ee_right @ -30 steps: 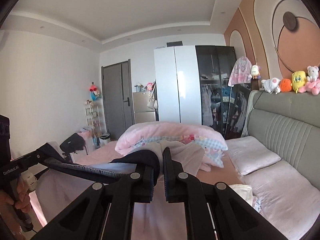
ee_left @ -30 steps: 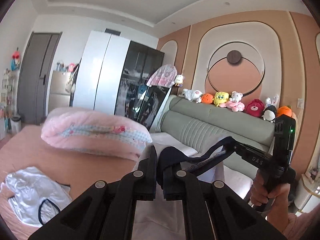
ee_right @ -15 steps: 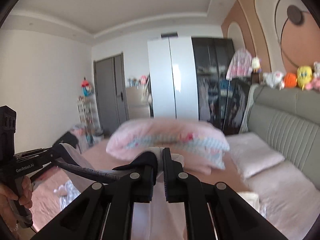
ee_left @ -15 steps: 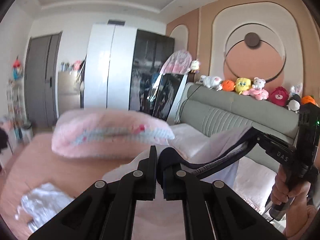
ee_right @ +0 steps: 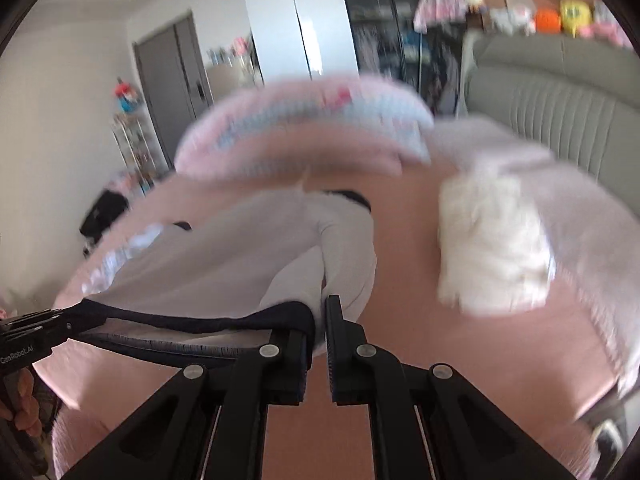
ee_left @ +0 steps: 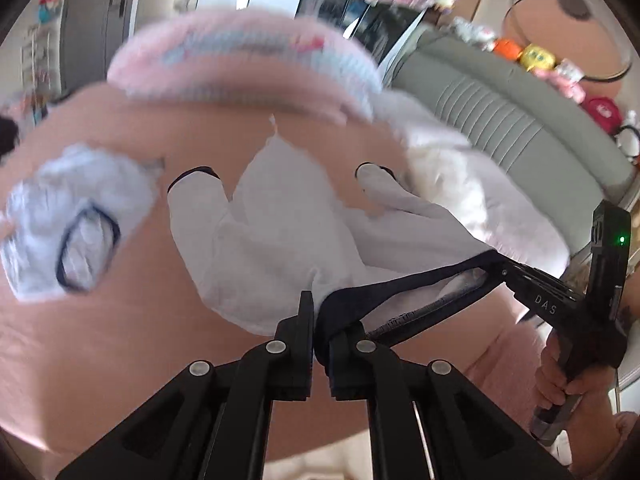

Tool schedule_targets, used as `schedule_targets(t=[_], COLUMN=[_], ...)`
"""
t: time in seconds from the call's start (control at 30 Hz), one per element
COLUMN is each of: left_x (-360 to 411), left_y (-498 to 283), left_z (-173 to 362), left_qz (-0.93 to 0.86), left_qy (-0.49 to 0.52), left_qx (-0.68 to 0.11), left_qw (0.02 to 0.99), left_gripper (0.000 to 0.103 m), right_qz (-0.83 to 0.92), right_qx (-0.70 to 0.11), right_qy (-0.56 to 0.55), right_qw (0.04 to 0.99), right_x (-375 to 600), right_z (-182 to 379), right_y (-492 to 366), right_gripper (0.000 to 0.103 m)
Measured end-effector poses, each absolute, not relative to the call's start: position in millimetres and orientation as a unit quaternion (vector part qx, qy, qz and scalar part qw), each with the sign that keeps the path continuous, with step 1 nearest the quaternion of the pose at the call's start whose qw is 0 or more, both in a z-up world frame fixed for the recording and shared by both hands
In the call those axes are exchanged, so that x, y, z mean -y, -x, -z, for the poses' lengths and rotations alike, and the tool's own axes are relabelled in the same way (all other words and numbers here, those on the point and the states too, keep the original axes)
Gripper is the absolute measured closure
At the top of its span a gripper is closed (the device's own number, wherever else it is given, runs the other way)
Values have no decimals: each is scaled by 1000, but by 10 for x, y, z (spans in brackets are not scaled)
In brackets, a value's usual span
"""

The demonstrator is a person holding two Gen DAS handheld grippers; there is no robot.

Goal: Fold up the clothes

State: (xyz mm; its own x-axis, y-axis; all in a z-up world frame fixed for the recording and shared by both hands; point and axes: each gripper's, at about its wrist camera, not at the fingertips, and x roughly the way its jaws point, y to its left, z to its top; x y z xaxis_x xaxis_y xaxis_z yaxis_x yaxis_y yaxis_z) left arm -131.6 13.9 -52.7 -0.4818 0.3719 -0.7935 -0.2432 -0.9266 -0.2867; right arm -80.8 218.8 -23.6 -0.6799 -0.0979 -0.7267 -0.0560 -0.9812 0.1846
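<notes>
A white T-shirt (ee_left: 272, 248) with navy collar and sleeve trim lies spread over the pink bed, sleeves pointing away. My left gripper (ee_left: 320, 320) is shut on its navy collar edge. My right gripper (ee_right: 323, 320) is shut on the other end of the same collar; the shirt (ee_right: 248, 256) stretches away from it. Each gripper shows in the other's view, the right gripper (ee_left: 492, 268) at the right and the left gripper (ee_right: 60, 320) at the left. The collar is taut between them.
A second crumpled white garment (ee_left: 68, 220) lies at the left of the bed. A folded white pile (ee_right: 492, 240) lies at the right. A pink duvet roll (ee_left: 240, 60) lies behind, a grey headboard (ee_left: 512, 128) at the right, and a wardrobe (ee_right: 304, 28) beyond.
Both grippers have swung down from holding the shirt up in the air; the shirt now lies spread flat on the bed. The views are blurred by motion.
</notes>
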Motion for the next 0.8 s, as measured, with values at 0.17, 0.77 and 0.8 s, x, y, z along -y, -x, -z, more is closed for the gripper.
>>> schedule_targets(t=[0.17,0.77,0.8], left_x=[-207,185,122], left_y=[1248,1390,1440], left_z=[1475,1420,1454], left_qz=[-789,-799,-800], left_qy=[579,558,563], left_qx=[101,170,155], left_qw=[181,144,139], left_gripper=[96,56,56], right_qz=[825,840,842], right_qx=[114,106,98], right_qy=[-553,-530,-529], right_qw=[22,35,44], right_x=[-2283,-2645,-2565], right_z=[1391,1181,1210], right_y=[726,855,925], right_gripper=[96,86,86])
